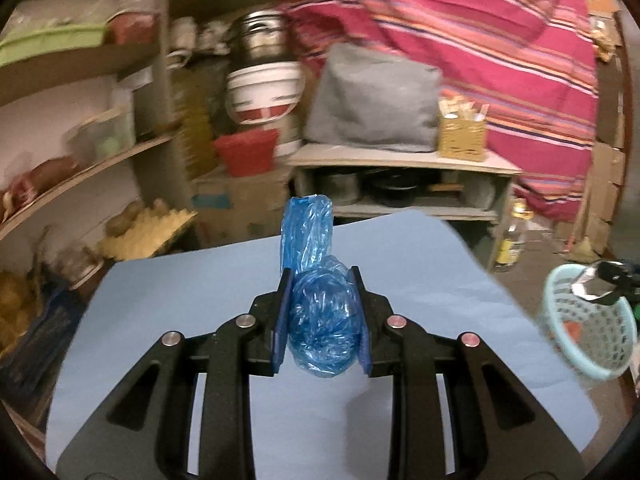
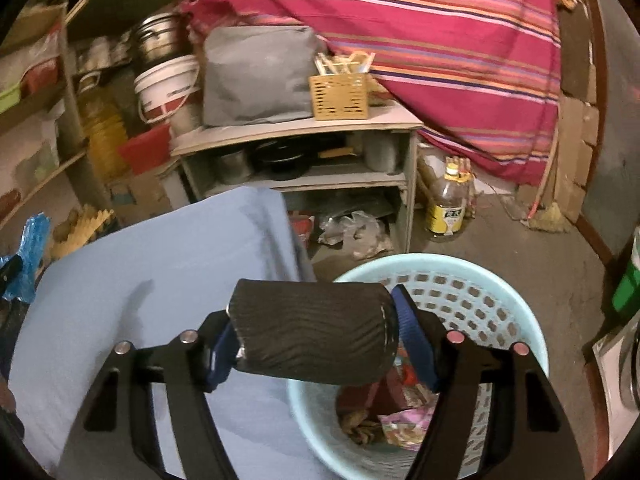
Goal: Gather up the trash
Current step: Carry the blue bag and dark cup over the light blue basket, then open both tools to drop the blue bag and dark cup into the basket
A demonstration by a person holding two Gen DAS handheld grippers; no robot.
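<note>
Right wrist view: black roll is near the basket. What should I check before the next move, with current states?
1. Right gripper holds the black roll by its ends: ok.
2. Roll fully over the light blue basket: not ok, part hangs over the blue sheet.
3. Basket has room: ok, trash only low inside.
4. Left gripper holds the blue plastic bag: ok.
5. Left gripper over the basket: not ok, it is over the sheet.

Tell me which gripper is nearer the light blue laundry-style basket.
Right. The right gripper, holding a dark roll, hangs at the light blue basket, partly over its rim. The left gripper, shut on a blue plastic bag, is over the blue sheet, off to the basket's side.
</note>
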